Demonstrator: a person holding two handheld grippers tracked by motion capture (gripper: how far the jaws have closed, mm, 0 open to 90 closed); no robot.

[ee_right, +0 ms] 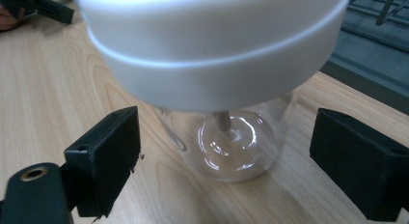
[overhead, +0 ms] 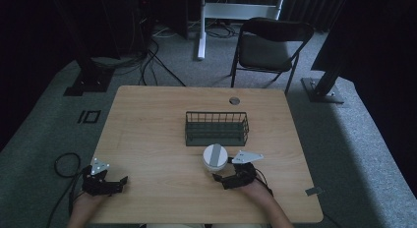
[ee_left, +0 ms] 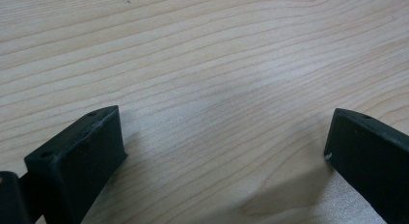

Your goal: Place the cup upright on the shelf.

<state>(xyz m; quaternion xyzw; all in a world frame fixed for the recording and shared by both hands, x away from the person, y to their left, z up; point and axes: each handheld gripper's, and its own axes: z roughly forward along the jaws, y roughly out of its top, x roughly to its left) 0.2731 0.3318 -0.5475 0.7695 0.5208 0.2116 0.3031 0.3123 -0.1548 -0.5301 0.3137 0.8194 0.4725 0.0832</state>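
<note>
High view first: a clear jar [overhead: 215, 157] with a wide white lid [overhead: 214, 154] stands upright on the wooden table [overhead: 147, 129], just in front of a dark wire basket [overhead: 216, 128] and near the table's middle. The right gripper [overhead: 222, 178] sits just behind the jar on the person's side, pointed at it, while the left gripper [overhead: 115, 183] rests well apart near the table's left front corner.

The step in hand looks like closing on the jar to lift it, probably toward the basket. To do it well, the right gripper should move forward until the glass body sits squarely between the pads, below the lid's overhang, since the lid is broader than the glass and would push the pads off if caught on its rim. A level, centred squeeze on the curved wall matters, as smooth glass can slip or twist out of a lopsided hold.

From the right gripper view, the jar [ee_right: 236, 142] stands between and just beyond the two black jaws, which are spread wide, wider than the glass, touching nothing. The lid [ee_right: 212, 45] looms large above them.

From the left gripper view, the jaws also stand wide apart over bare wood [ee_left: 207, 64], holding nothing.
</note>
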